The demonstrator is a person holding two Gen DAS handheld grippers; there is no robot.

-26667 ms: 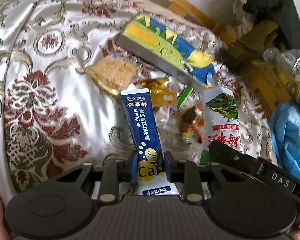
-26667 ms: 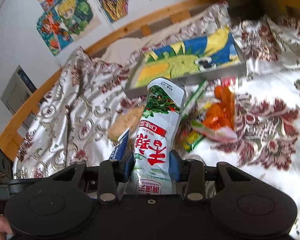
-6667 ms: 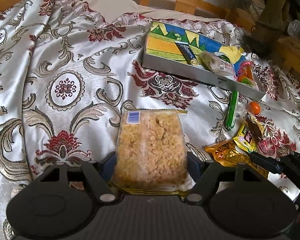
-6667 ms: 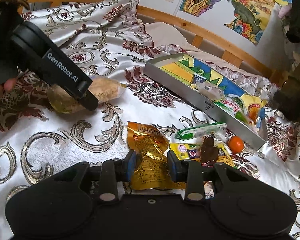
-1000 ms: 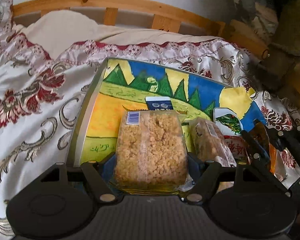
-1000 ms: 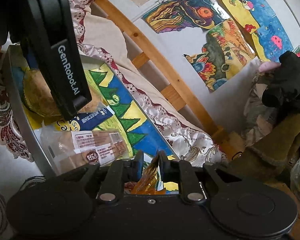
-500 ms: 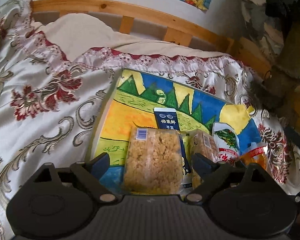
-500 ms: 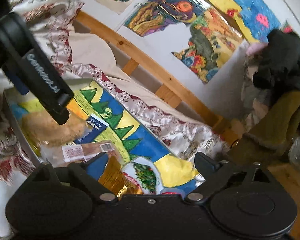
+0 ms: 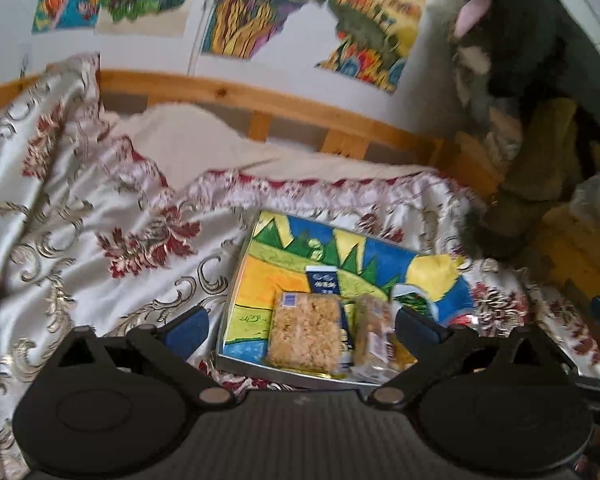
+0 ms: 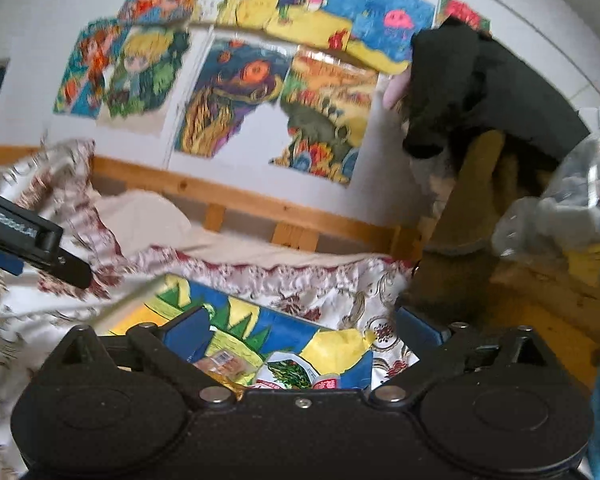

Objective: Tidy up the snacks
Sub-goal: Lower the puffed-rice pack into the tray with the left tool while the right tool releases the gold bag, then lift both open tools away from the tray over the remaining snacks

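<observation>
A shallow tray (image 9: 256, 276) with a colourful painted bottom lies on the bedspread. In it lie a clear pack of crumbly yellow rice cake (image 9: 306, 334), a blue box (image 9: 322, 280), a second clear snack pack (image 9: 374, 336) and a white-green pouch (image 9: 414, 300). My left gripper (image 9: 302, 330) is open and empty, raised above and short of the tray. My right gripper (image 10: 302, 330) is open and empty, above the tray (image 10: 324, 338); the white-green pouch (image 10: 286, 372) and an orange-gold pack (image 10: 220, 364) show below it.
The tray lies on a cream bedspread with red flowers (image 9: 80, 248). A wooden bed rail (image 9: 260, 104) and a wall with drawings (image 10: 236, 96) are behind. A dark plush toy (image 9: 516, 32) and clutter stand at the right. The left gripper's body (image 10: 24, 236) shows at the right wrist view's left.
Both grippers have drawn back and up from the tray, jaws wide. The rice cake pack and the gold pack stay in the tray.
</observation>
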